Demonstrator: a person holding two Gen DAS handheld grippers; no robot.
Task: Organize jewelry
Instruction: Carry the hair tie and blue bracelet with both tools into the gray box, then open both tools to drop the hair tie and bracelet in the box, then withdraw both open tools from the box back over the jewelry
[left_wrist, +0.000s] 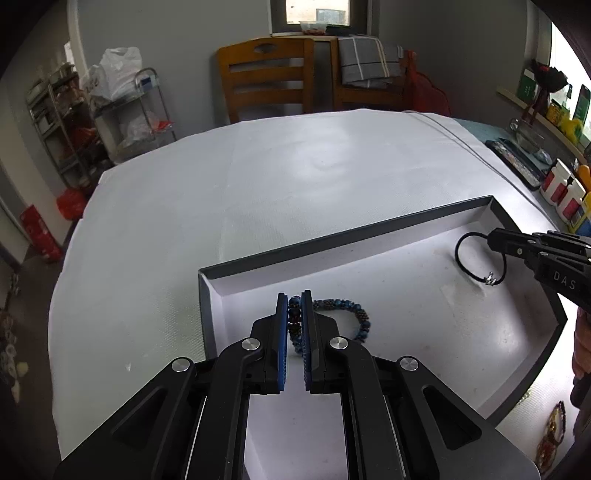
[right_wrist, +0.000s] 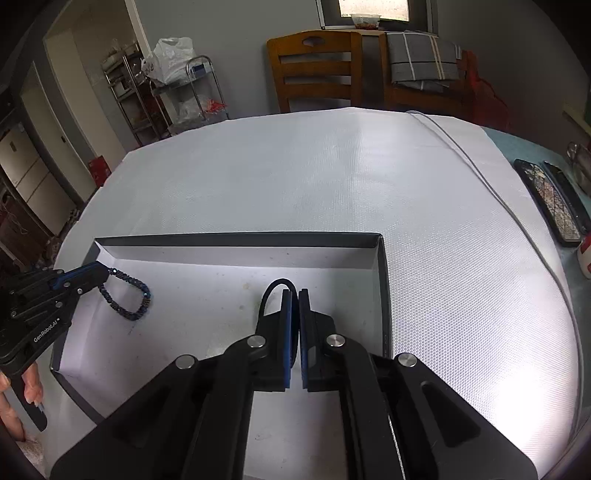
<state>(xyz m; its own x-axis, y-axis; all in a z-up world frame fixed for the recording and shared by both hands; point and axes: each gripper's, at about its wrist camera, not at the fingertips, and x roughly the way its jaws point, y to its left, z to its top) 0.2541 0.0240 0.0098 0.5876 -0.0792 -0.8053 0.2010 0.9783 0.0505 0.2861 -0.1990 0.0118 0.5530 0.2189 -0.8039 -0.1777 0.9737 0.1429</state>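
A shallow dark-rimmed tray (left_wrist: 343, 240) with a white floor lies on the white tablecloth. My left gripper (left_wrist: 294, 297) is shut on a blue beaded bracelet (left_wrist: 360, 319), which hangs over the tray's left end; the same gripper (right_wrist: 105, 271) and bracelet (right_wrist: 138, 301) show at the left of the right wrist view. My right gripper (right_wrist: 294, 293) is shut on a thin black cord loop (right_wrist: 275, 290) over the tray (right_wrist: 236, 240) near its right wall. In the left wrist view the right gripper (left_wrist: 493, 238) holds this cord (left_wrist: 466, 264), and a small silver charm (left_wrist: 490, 279) hangs on it.
Two wooden chairs (left_wrist: 266, 79) stand behind the table. A metal rack (left_wrist: 66, 125) with bags is at the far left. A dark patterned case (right_wrist: 554, 203) and bottles (left_wrist: 565, 192) sit at the right edge. More jewelry (left_wrist: 552, 432) lies at the lower right. A thin cable (right_wrist: 476, 166) crosses the cloth.
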